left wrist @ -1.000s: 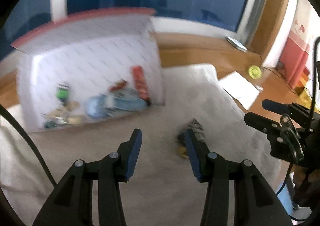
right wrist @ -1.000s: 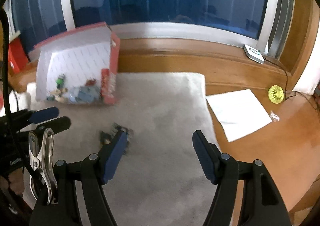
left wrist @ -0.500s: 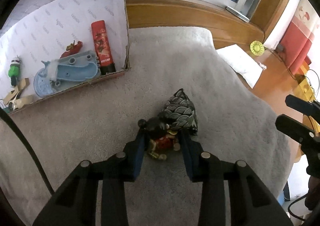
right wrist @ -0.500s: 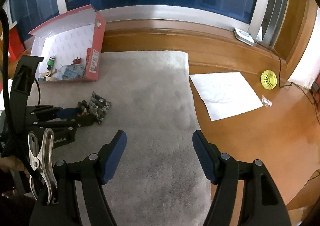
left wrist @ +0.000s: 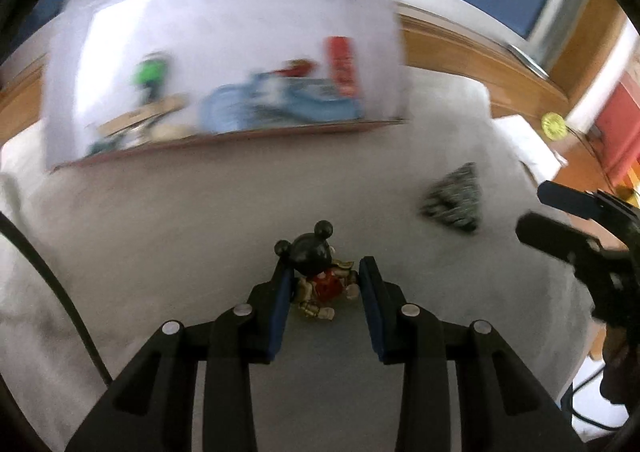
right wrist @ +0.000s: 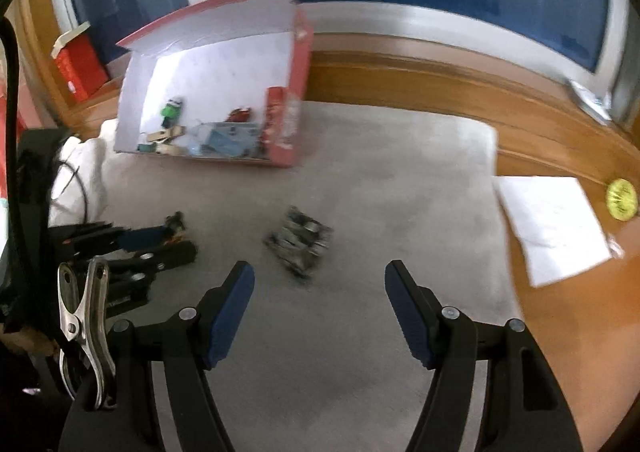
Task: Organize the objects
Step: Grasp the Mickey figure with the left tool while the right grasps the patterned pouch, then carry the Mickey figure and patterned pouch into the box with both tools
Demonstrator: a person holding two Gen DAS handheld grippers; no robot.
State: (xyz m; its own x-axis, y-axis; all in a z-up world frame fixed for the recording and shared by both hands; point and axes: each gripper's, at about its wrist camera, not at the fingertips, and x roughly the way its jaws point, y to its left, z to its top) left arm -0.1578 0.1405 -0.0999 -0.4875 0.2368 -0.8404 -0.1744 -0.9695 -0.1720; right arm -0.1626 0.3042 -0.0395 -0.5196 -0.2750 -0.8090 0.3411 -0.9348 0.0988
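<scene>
My left gripper (left wrist: 323, 279) is shut on a small mouse figurine (left wrist: 316, 268) with a black head, round ears and a red body, held above the grey rug. It also shows in the right wrist view (right wrist: 176, 222), between the left fingers. A dark patterned pouch (left wrist: 454, 198) lies on the rug to the right of it, and in the right wrist view (right wrist: 300, 242) just ahead of my right gripper (right wrist: 320, 286), which is open and empty. An open red box (right wrist: 296, 92) with a white inside holds several toys at the far left.
The grey rug (right wrist: 380, 180) lies on a wooden floor. A white sheet of paper (right wrist: 552, 224) and a yellow round thing (right wrist: 621, 194) lie to the right. A second red box (right wrist: 78, 64) stands at the far left. A window runs along the back.
My left gripper has lifted the figurine off the rug and away from the pouch, toward the box. The pouch stays on the rug. My right gripper has moved closer to the pouch.
</scene>
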